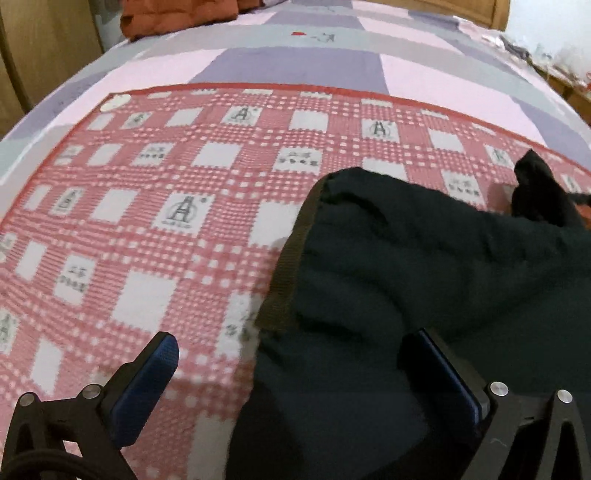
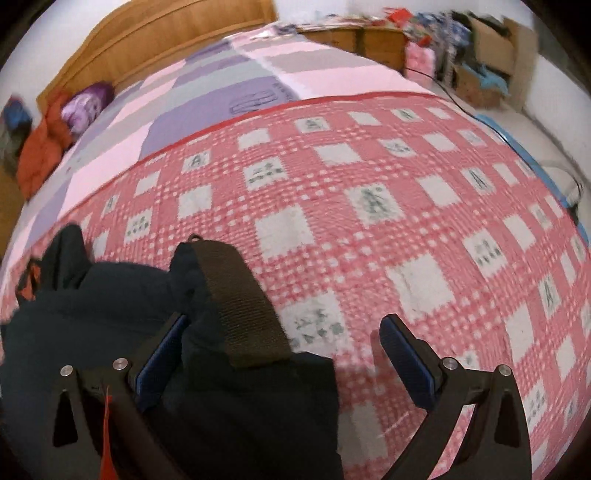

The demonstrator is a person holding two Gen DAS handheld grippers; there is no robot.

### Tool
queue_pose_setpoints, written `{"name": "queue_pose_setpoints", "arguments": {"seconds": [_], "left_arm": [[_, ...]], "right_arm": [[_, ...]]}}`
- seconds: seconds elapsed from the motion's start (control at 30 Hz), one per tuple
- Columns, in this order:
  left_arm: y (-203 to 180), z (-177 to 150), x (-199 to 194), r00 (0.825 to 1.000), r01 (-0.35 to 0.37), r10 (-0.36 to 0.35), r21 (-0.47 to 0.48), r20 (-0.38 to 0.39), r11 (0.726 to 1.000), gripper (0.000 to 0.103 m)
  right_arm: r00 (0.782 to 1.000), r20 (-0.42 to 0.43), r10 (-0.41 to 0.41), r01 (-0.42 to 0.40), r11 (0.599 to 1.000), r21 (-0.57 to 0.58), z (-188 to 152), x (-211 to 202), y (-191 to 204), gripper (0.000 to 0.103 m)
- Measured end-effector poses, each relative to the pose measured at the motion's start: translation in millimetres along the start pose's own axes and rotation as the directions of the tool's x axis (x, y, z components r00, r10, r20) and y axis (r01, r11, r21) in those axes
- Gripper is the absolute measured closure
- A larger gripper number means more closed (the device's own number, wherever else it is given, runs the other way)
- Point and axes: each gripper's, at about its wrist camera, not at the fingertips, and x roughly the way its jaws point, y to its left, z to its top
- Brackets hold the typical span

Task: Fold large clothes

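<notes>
Seen from the left wrist, a dark padded garment [image 1: 424,266] with a brown webbing edge [image 1: 291,251] lies on a red-and-white checked blanket [image 1: 147,206] spread over a pink and purple bedsheet [image 1: 295,62]; the left gripper [image 1: 299,354] hangs above its border, jaws wide apart, one blue pad [image 1: 147,387] over blanket. From the right wrist, the right gripper [image 2: 284,332] is likewise spread wide, straddling the garment's brown strip [image 2: 240,299], left finger [image 2: 162,354] against dark fabric. An orange jacket [image 2: 40,151] sits near the wooden headboard [image 2: 155,33].

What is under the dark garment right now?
The dark garment lies on the red checked blanket, which shows all around it. Anything between them is covered and cannot be seen.
</notes>
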Motion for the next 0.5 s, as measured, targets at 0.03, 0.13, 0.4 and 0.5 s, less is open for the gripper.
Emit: {"name": "queue_pose_setpoints", "arguments": {"seconds": [0.03, 0.13, 0.4, 0.5], "left_arm": [[3, -2, -3, 1.000, 0.002, -0.002, -0.006, 0.000, 1.000, 0.000], [17, -14, -12, 1.000, -0.007, 0.007, -0.038, 0.009, 0.999, 0.000], [5, -54, -84, 0.991, -0.083, 0.081, 0.012, 0.105, 0.996, 0.000], [-31, -86, -113, 0.991, -0.055, 0.042, 0.098, 0.128, 0.994, 0.000]], "right_arm": [[1.000, 0.005, 0.009, -0.009, 0.999, 0.050, -2, -4, -11, 0.001], [1.000, 0.011, -0.007, 0.006, 0.998, 0.067, -12, -16, -24, 0.001], [0.976, 0.156, -0.155, 0.161, 0.987, -0.026, -48, -85, -11, 0.001], [0.971, 0.219, -0.096, 0.159, 0.944, -0.290, -93, -120, 40, 0.001]]}}
